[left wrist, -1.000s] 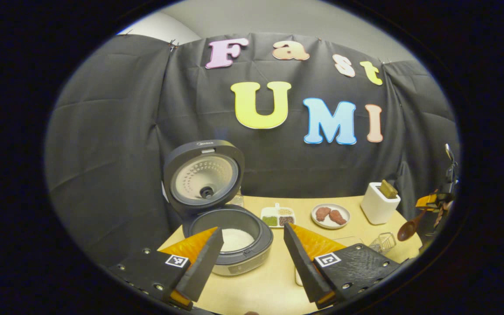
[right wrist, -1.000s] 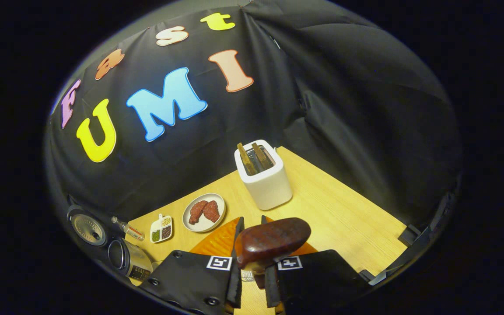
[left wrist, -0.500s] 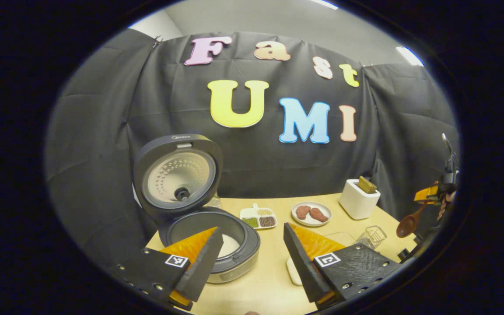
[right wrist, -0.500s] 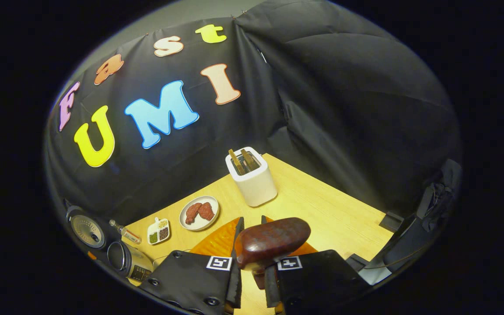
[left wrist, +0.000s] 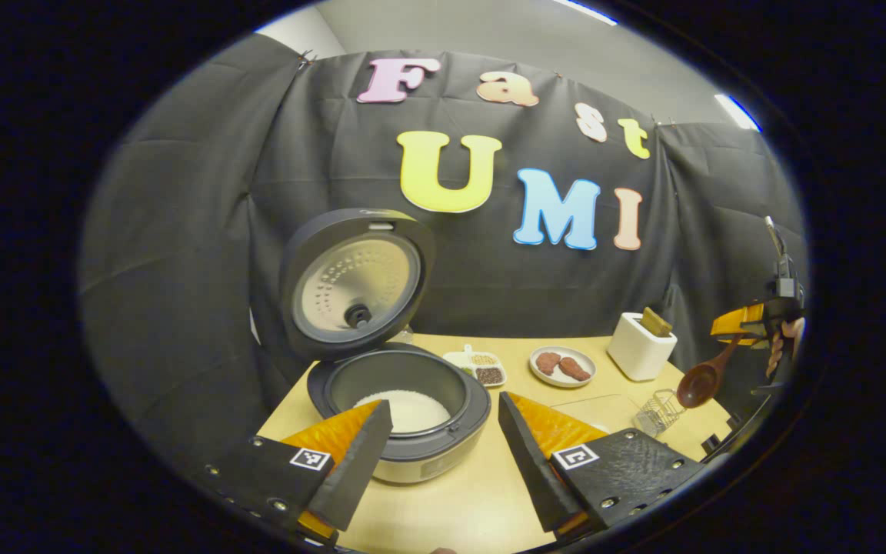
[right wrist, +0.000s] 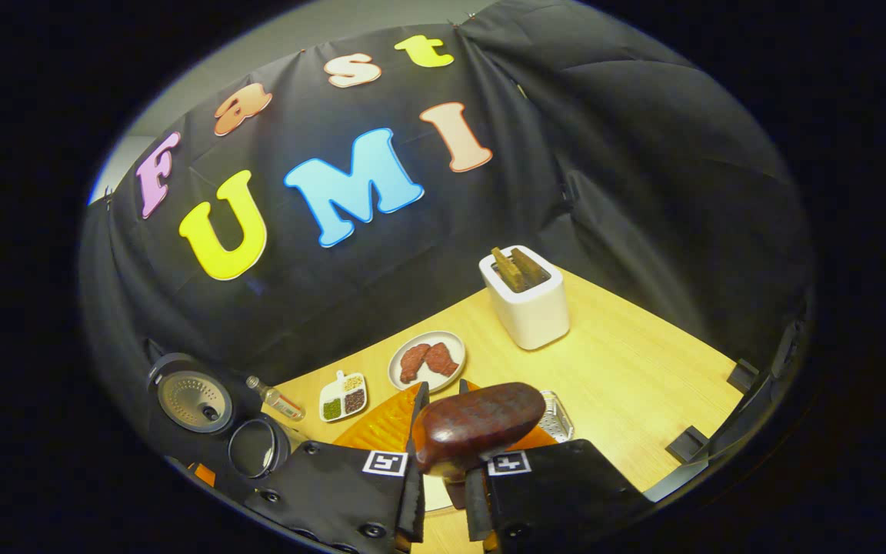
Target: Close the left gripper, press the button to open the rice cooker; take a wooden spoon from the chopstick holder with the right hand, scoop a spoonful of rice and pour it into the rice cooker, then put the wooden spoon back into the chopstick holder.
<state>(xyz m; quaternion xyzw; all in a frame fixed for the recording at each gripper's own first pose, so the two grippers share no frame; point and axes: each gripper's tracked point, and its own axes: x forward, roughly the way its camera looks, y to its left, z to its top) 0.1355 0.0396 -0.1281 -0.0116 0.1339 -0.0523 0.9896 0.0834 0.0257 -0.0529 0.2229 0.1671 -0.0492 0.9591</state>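
Observation:
The dark rice cooker point(left wrist: 443, 450) stands with its lid point(left wrist: 354, 285) up, and white rice point(left wrist: 404, 409) lies in the pot. My left gripper point(left wrist: 444, 400) is open in front of it with nothing between the fingers. At the far right, a hand holds my right gripper point(left wrist: 751, 322), from which the wooden spoon point(left wrist: 701, 381) hangs bowl-down above the wire chopstick holder point(left wrist: 658, 412). In the right gripper view, my right gripper point(right wrist: 441, 392) is shut on the spoon point(right wrist: 477, 422), and the cooker point(right wrist: 258, 446) is at the lower left. Whether the spoon carries rice is hidden.
On the wooden table point(right wrist: 627, 377) stand a white toaster point(right wrist: 527, 304), a plate of meat point(right wrist: 426, 360), a divided dish of beans point(right wrist: 341, 396) and a small bottle point(right wrist: 278, 400). The wire holder point(right wrist: 558, 415) sits just behind the spoon. The black cloth wall closes the back and sides.
My right gripper has turned left with the spoon, so the cooker shows more fully and the wire holder has come into sight. My left gripper has shifted slightly and stays open.

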